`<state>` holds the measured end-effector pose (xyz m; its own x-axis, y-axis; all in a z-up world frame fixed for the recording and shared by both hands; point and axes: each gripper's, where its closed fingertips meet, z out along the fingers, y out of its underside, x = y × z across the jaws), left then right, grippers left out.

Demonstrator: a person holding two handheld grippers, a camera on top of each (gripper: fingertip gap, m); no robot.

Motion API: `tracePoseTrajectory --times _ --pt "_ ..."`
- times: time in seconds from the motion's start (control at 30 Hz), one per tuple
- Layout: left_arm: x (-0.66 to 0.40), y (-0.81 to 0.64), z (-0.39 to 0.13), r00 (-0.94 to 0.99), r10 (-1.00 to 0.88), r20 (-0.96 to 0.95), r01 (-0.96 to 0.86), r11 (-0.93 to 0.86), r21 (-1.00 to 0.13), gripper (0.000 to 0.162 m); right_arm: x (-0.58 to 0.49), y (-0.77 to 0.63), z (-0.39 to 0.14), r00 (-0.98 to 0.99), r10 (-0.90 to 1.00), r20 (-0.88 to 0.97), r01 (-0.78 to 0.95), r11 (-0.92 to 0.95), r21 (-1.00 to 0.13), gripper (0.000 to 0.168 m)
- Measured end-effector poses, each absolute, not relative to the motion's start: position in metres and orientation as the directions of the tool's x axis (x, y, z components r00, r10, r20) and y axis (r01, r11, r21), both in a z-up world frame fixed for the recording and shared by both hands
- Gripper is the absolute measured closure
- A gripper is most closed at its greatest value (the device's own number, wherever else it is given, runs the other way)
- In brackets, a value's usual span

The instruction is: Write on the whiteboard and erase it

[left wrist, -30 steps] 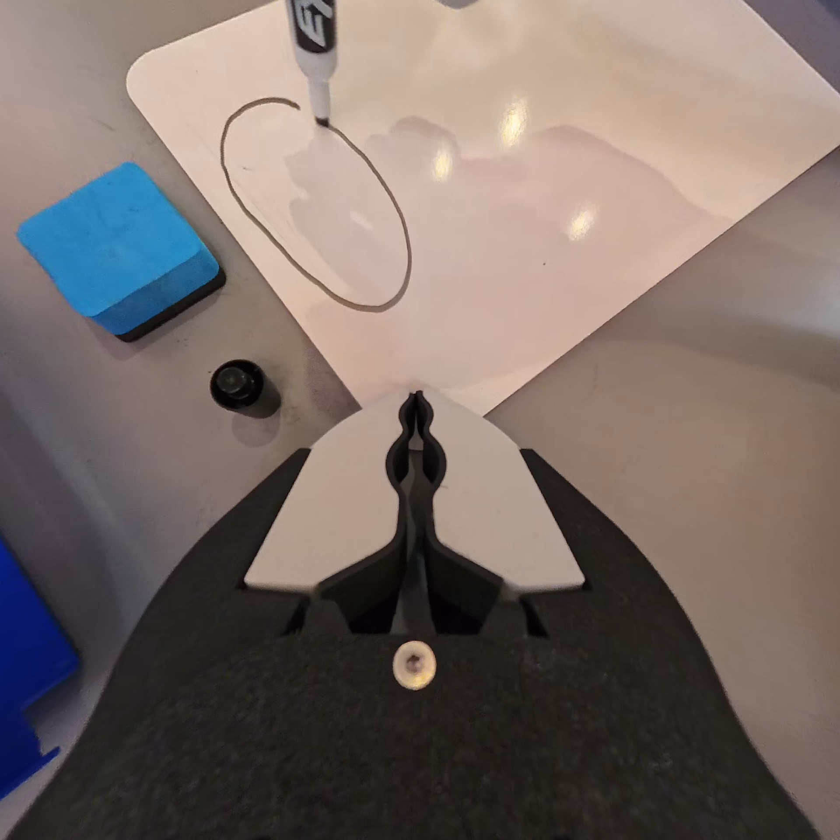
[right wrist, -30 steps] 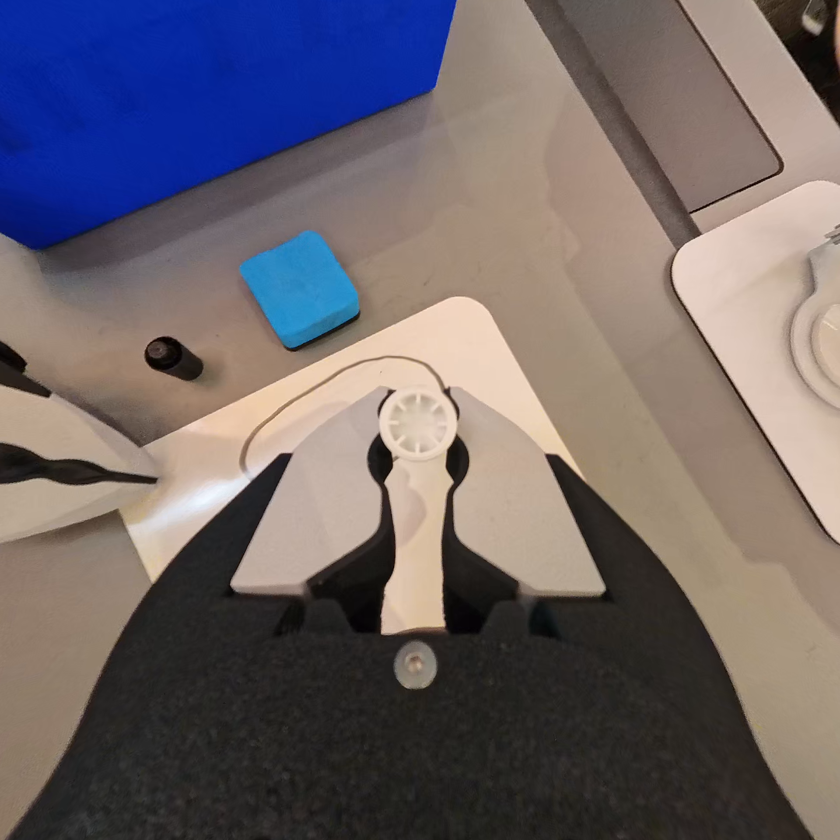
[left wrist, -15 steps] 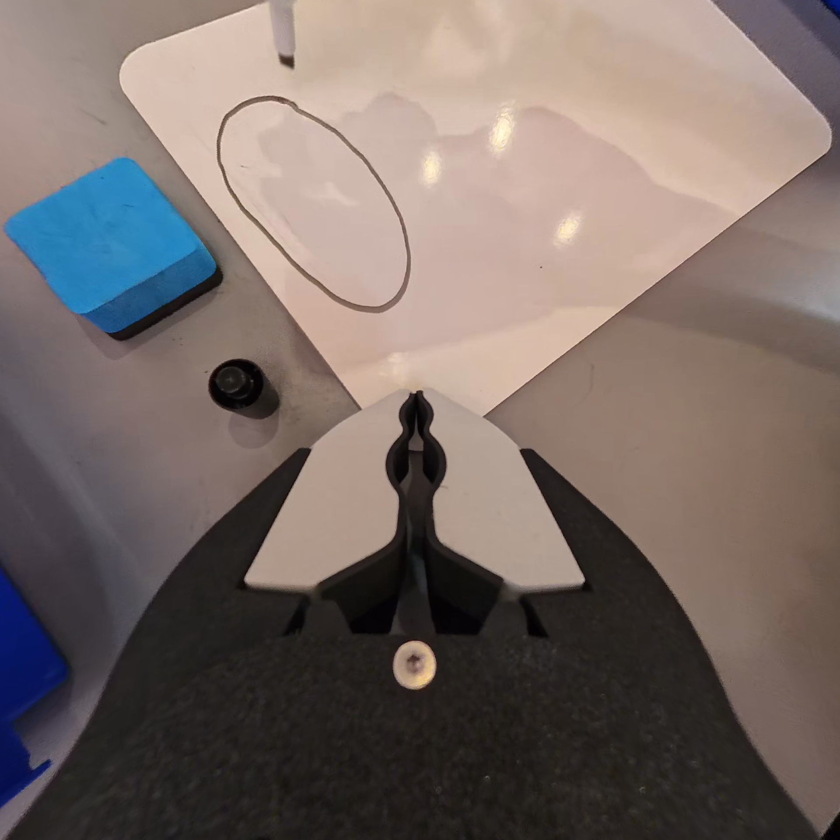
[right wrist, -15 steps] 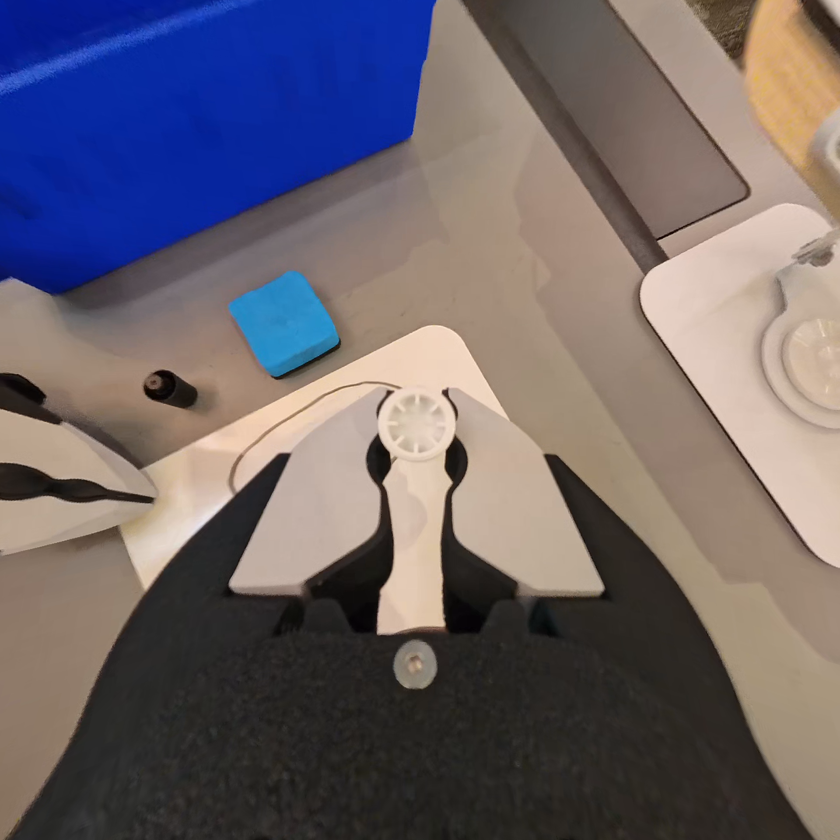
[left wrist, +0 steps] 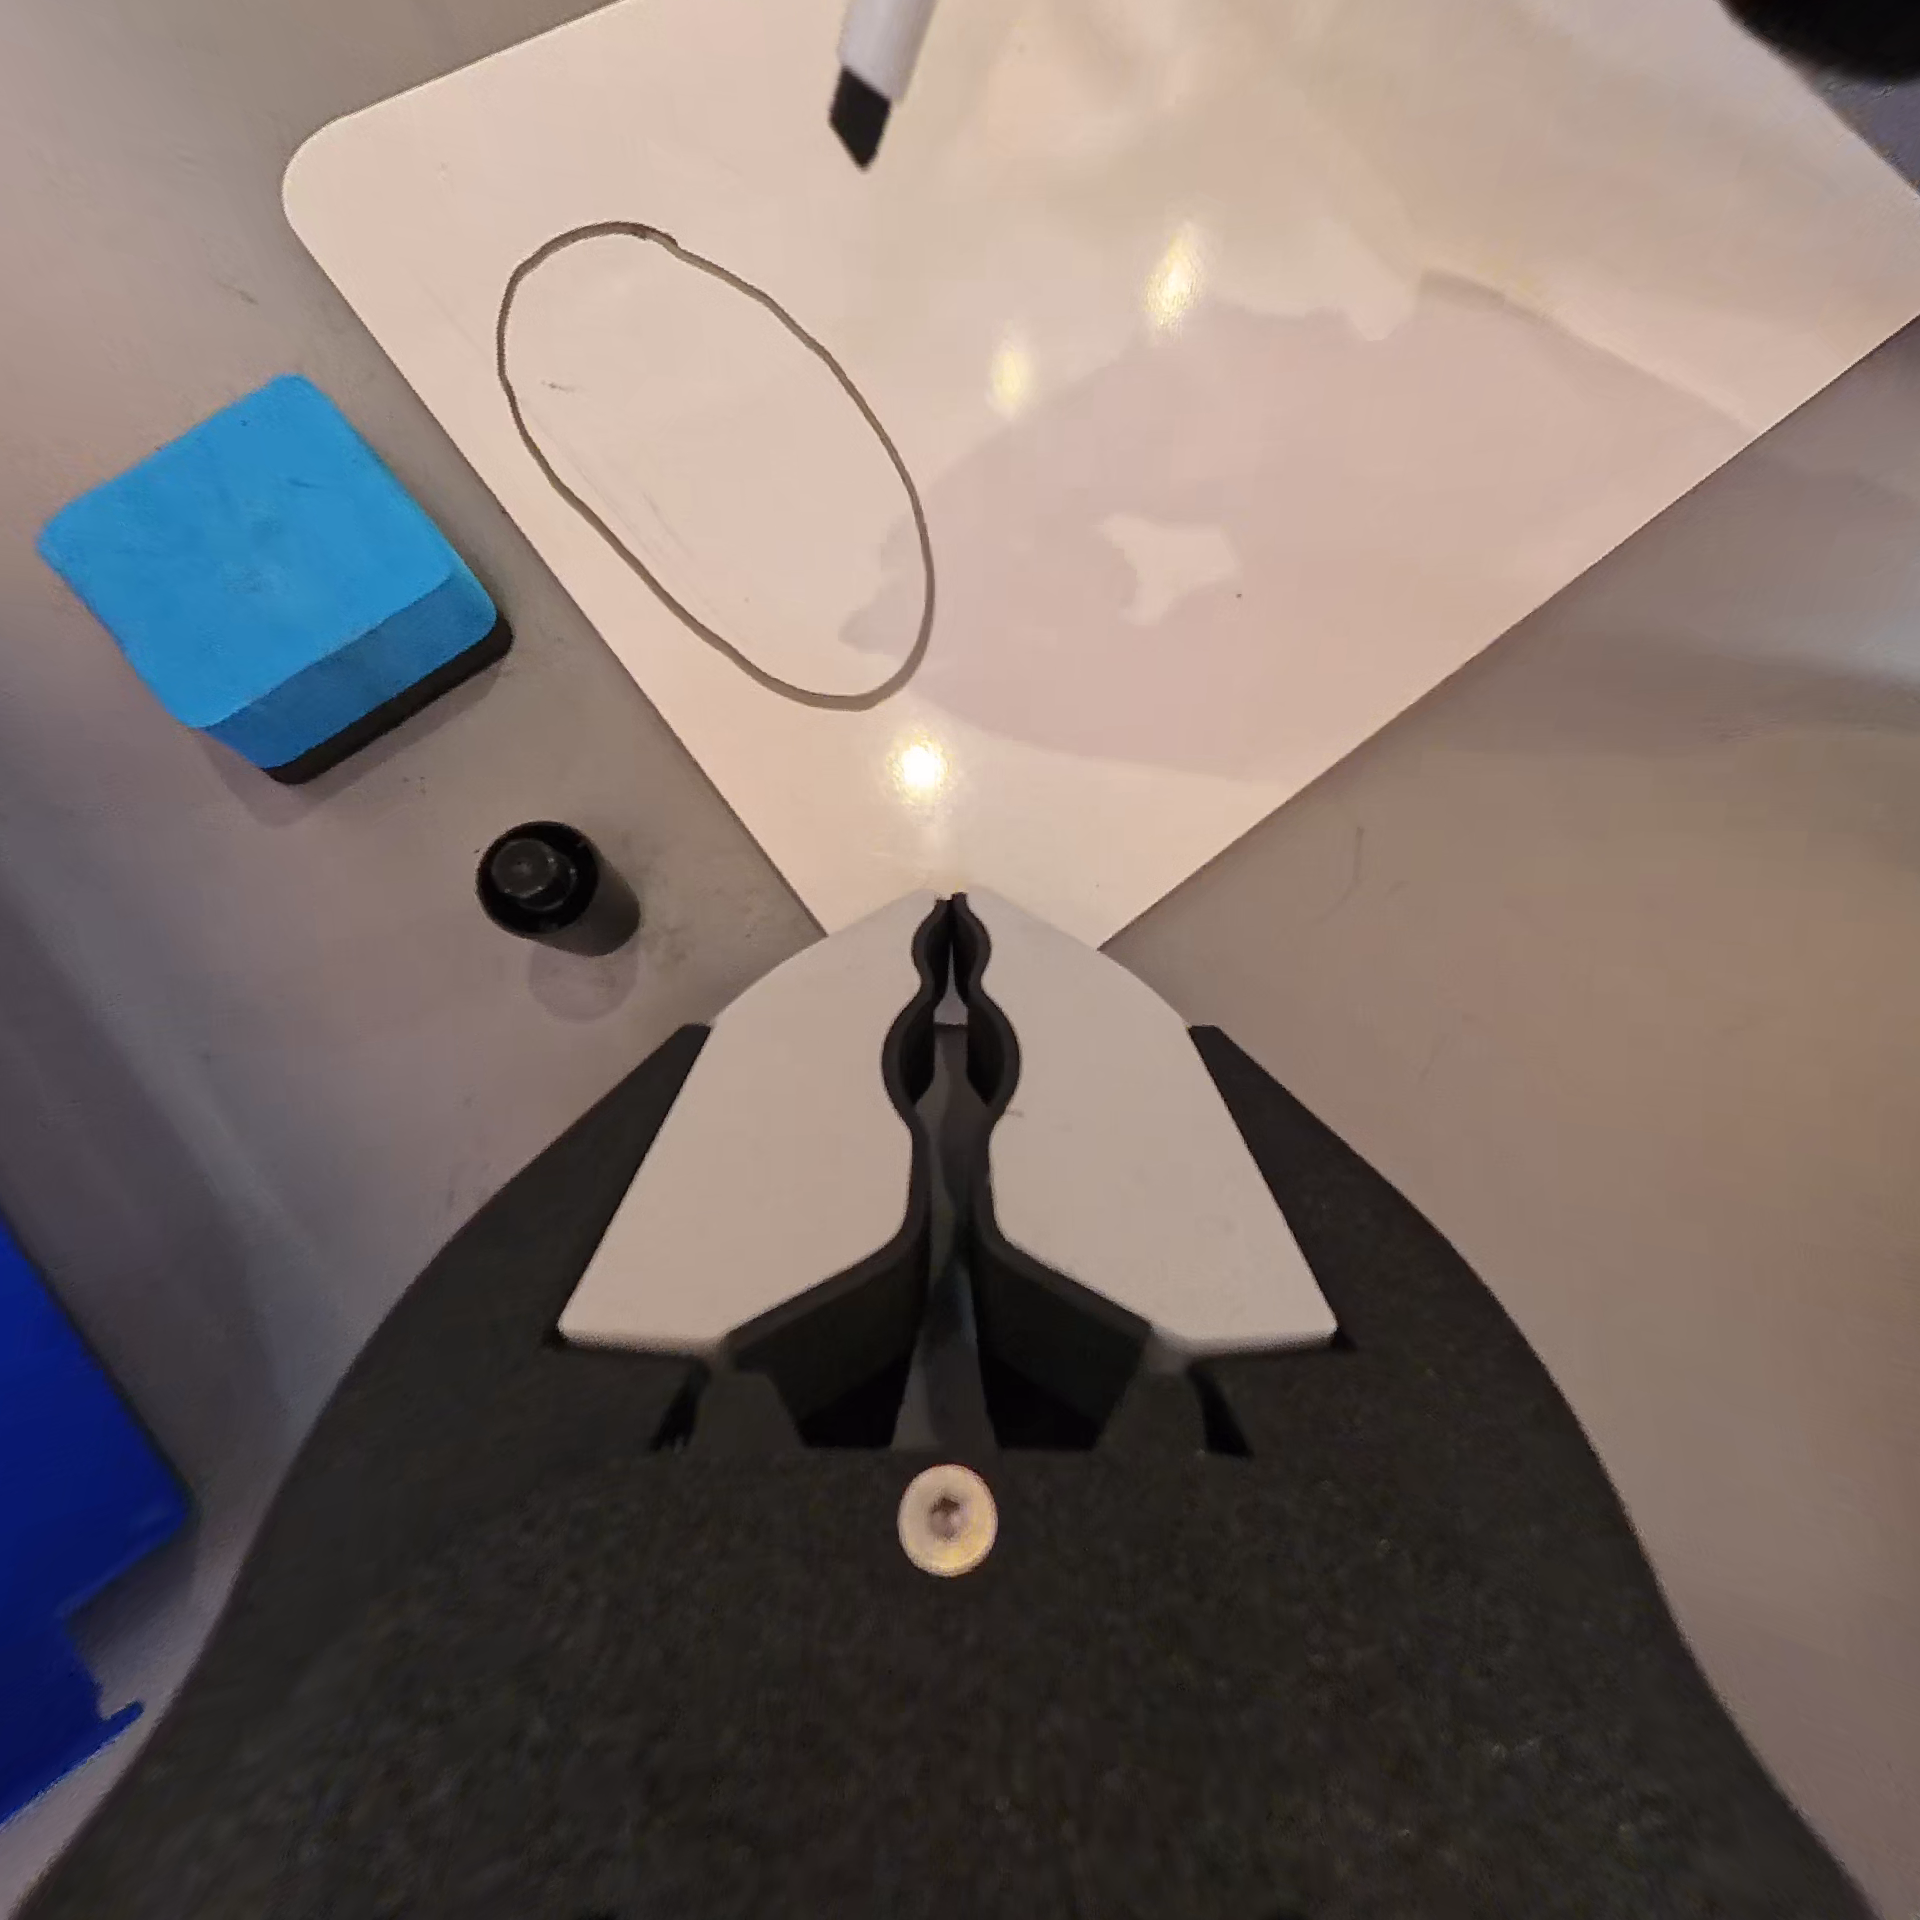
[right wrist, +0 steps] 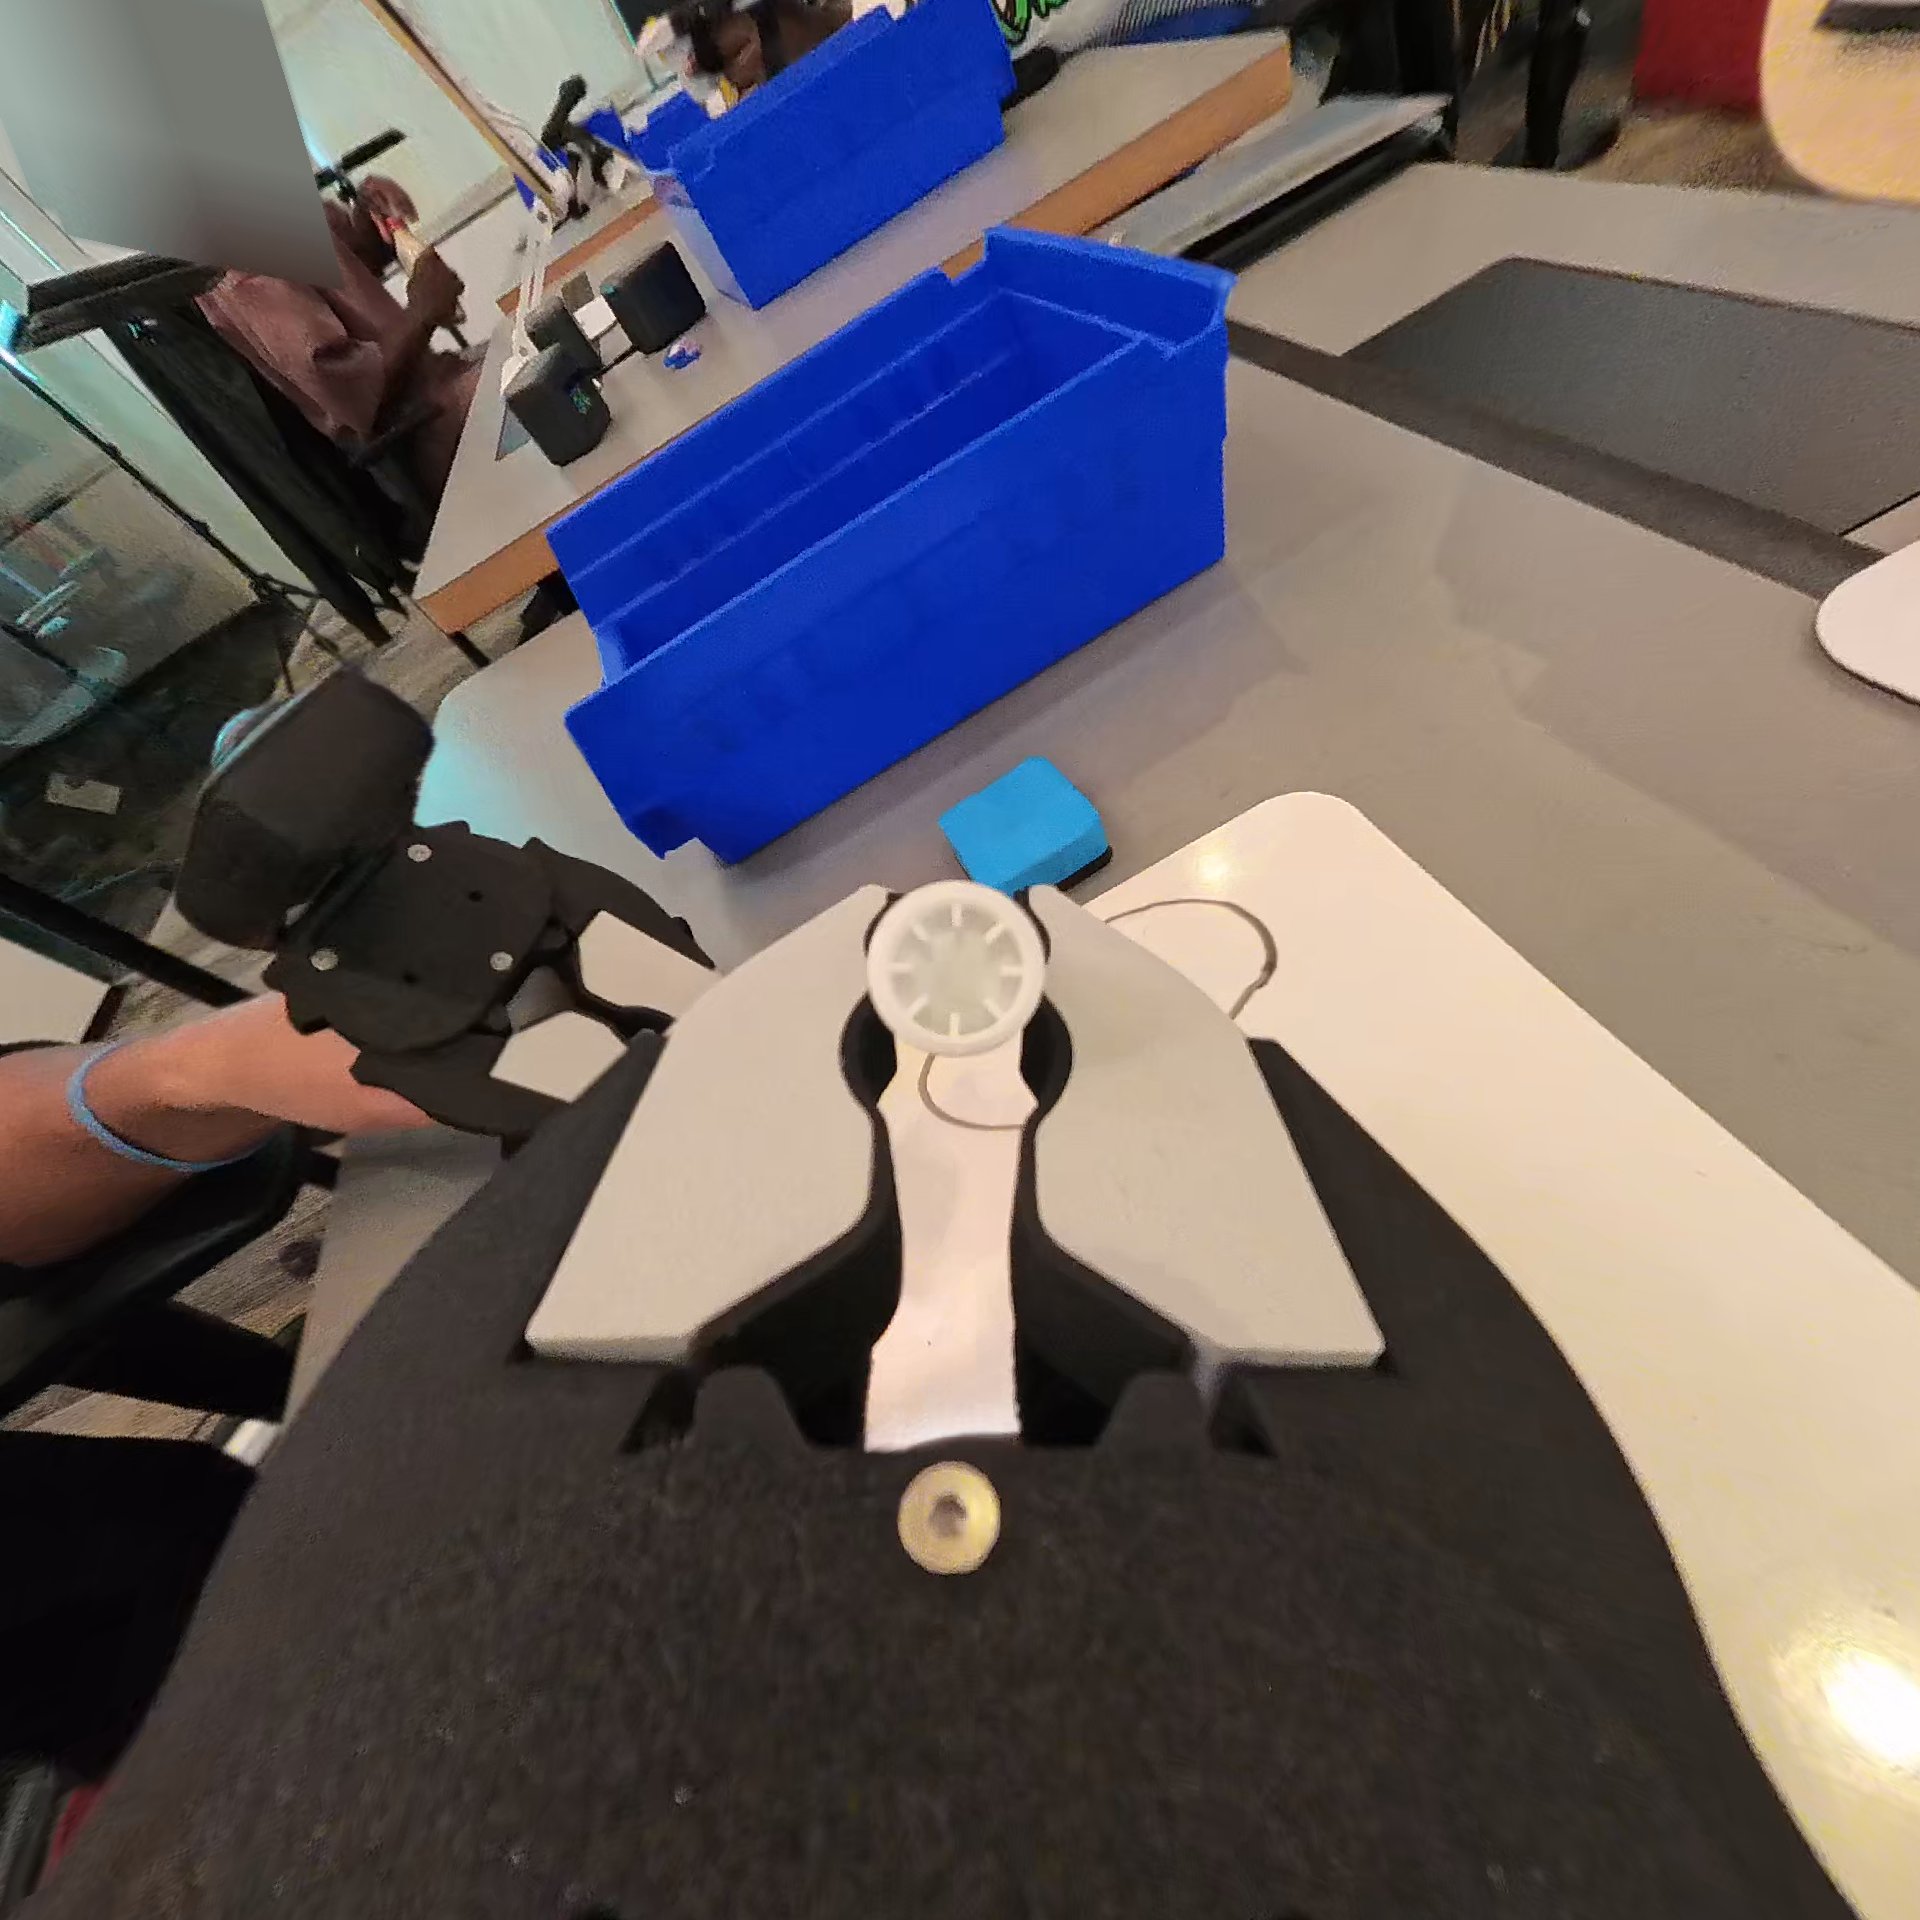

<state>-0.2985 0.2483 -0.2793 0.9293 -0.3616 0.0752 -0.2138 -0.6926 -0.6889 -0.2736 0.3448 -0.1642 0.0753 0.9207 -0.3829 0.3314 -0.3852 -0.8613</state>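
Observation:
A white whiteboard (left wrist: 1247, 436) lies on the grey table with a closed black oval (left wrist: 717, 457) drawn on it. The marker's tip (left wrist: 868, 99) hangs above the board's far side, clear of the surface. My right gripper (right wrist: 954, 982) is shut on the marker; its white round end (right wrist: 954, 982) shows between the fingers, above the whiteboard (right wrist: 1507, 1195). My left gripper (left wrist: 954, 909) is shut and empty at the board's near corner. A blue eraser (left wrist: 260, 566) and the black marker cap (left wrist: 540, 883) sit left of the board. The eraser also shows in the right wrist view (right wrist: 1023, 826).
A blue bin (right wrist: 904, 582) stands behind the eraser, and its corner shows in the left wrist view (left wrist: 62, 1455). A person's arm (right wrist: 156, 1122) holds the left gripper (right wrist: 582, 987). Another white board (right wrist: 1870, 623) is at the far right. More tables and bins stand behind.
The oval's line was closed and the marker has lifted off the board. The right gripper has risen and tilted up, so its view now takes in the room. The left gripper barely moved.

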Motion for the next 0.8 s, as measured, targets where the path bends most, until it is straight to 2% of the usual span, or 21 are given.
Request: tracePoseTrajectory --times 0.1,0.2,0.4,0.67,0.8 --pt "-0.299 0.248 -0.279 0.930 -0.361 0.076 -0.212 -0.692 -0.690 0.162 -0.269 0.339 -0.166 0.089 0.942 -0.322 0.267 -0.334 -0.904 0.149" --pt "-0.299 0.247 -0.279 0.929 -0.360 0.080 -0.209 -0.693 -0.690 0.162 -0.263 0.350 -0.173 0.190 0.956 -0.225 0.255 -0.270 -0.928 0.149" --pt "-0.298 0.247 -0.279 0.930 -0.360 0.069 -0.217 -0.691 -0.690 0.162 -0.264 0.388 -0.209 0.397 0.918 -0.017 0.512 -0.236 -0.826 0.149" --pt "-0.298 0.248 -0.279 0.928 -0.362 0.086 -0.205 -0.690 -0.695 0.162 -0.294 0.409 -0.219 0.326 0.940 0.103 0.719 -0.176 -0.673 0.149" --pt "-0.298 0.247 -0.279 0.926 -0.366 0.096 -0.201 -0.690 -0.695 0.162 -0.298 0.411 -0.221 0.191 0.959 0.211 0.817 -0.037 -0.575 0.148"
